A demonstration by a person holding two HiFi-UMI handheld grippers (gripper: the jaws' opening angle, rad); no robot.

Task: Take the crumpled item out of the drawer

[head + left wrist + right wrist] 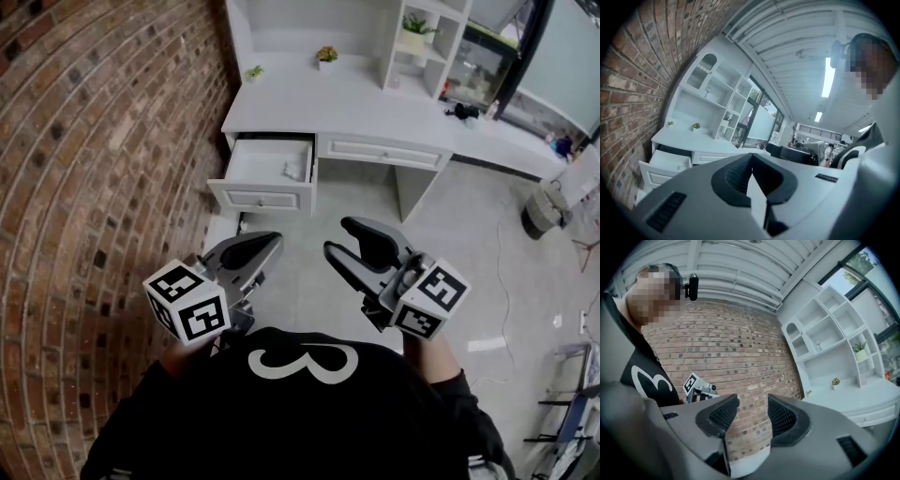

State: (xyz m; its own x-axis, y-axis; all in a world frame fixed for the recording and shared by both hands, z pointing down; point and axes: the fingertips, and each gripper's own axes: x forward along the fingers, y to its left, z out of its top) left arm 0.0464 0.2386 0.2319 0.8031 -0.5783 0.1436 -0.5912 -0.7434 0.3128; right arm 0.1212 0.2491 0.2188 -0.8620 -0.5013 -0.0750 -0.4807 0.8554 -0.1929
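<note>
The white desk's left drawer (pixel 267 178) stands pulled out, and a small white crumpled item (pixel 292 170) lies in its right part. The left gripper view shows the same drawer (pixel 670 161) far off at the lower left. Both grippers hang close to the person's chest, well short of the desk. My left gripper (pixel 270 242) is shut and empty, its pads meeting at the tips (pixel 751 159). My right gripper (pixel 339 236) is open with nothing between its pads and faces the brick wall (pixel 753 405).
A brick wall (pixel 94 141) runs along the left. The white desk (pixel 375 103) carries a shelf unit with small potted plants (pixel 326 56). A second, closed drawer (pixel 384 152) sits to the right. A bin (pixel 544 211) and cables lie on the floor at the right.
</note>
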